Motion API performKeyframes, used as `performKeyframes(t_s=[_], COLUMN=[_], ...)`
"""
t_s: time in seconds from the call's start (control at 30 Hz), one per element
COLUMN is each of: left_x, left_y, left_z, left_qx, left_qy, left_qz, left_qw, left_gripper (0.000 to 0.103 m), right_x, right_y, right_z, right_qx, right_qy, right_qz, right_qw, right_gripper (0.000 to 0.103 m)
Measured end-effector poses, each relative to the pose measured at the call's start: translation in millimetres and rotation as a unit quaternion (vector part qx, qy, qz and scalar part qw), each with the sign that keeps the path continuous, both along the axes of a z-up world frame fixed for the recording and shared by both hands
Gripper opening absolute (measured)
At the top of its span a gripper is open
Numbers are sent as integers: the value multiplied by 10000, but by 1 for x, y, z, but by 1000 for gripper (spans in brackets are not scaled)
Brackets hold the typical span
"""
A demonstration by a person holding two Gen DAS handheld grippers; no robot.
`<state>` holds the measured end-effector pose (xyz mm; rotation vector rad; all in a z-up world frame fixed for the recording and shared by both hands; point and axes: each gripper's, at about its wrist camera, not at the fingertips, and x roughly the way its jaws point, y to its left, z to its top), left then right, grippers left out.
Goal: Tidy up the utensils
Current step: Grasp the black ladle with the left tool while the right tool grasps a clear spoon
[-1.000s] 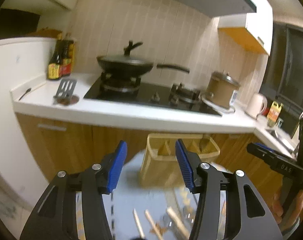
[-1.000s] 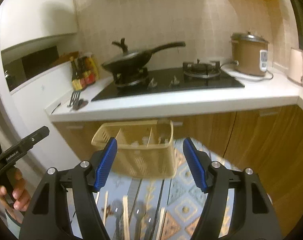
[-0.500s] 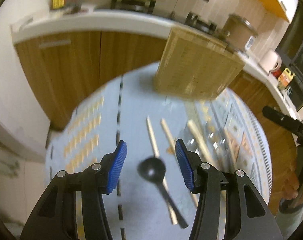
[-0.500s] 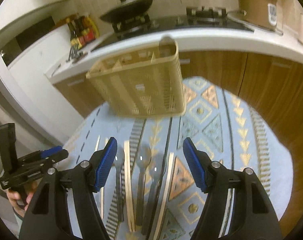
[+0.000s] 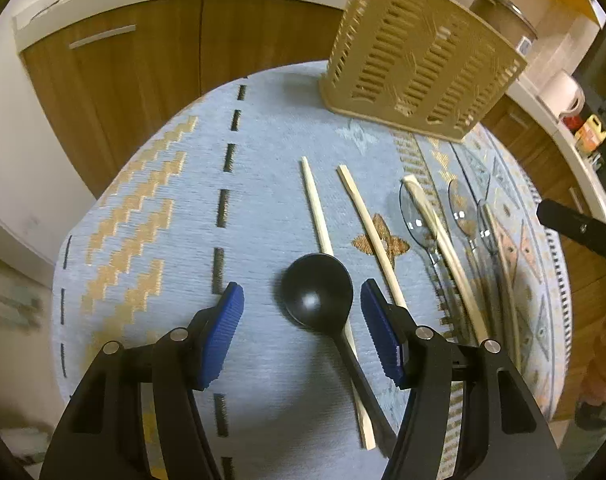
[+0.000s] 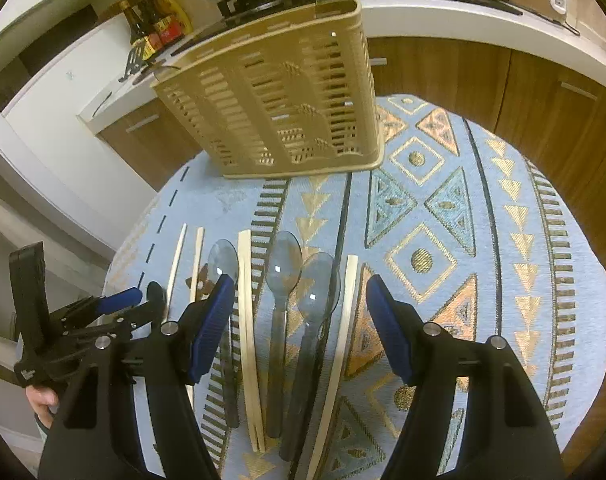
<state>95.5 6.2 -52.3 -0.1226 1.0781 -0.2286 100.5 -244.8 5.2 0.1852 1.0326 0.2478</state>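
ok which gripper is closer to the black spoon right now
Left. The left gripper has its open jaws on either side of the black spoon; the right gripper hovers over the clear spoons farther right.

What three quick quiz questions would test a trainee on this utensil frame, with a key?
1. True or false: the left gripper is shut on the black spoon.
2. Which lies partly across a chopstick? A) the black spoon B) the beige utensil holder
3. Fill in: the right gripper hangs open over clear spoons lying on the patterned ____.

Key
1. False: the jaws stand open on either side of the bowl, not touching it.
2. A: its handle crosses the chopstick.
3. cloth
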Motion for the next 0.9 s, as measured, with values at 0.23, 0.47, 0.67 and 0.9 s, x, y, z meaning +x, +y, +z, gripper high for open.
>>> performKeyframes(t_s=[0.23, 0.47, 0.67, 0.9], left_x=[2, 4, 4, 3], left_y=[-16, -22, -19, -20], left_z=[0, 0, 1, 1], left_qx=[372, 701, 711, 754], left_qy=[-117, -232, -272, -327], left_qz=[-12, 33, 36, -25], left_qw=[9992, 9973, 9971, 9966], left_gripper=[58, 48, 46, 46], right_x=[23, 48, 66, 68], right_y=[6, 28, 46, 53], right_z=[-14, -19, -25, -42], right_qx=[274, 82, -223, -489], right_qy=[392, 463, 535, 756], right_qz=[82, 278, 370, 341], right_qw=[9988, 9985, 9976, 9954], right_gripper=[65, 60, 49, 41])
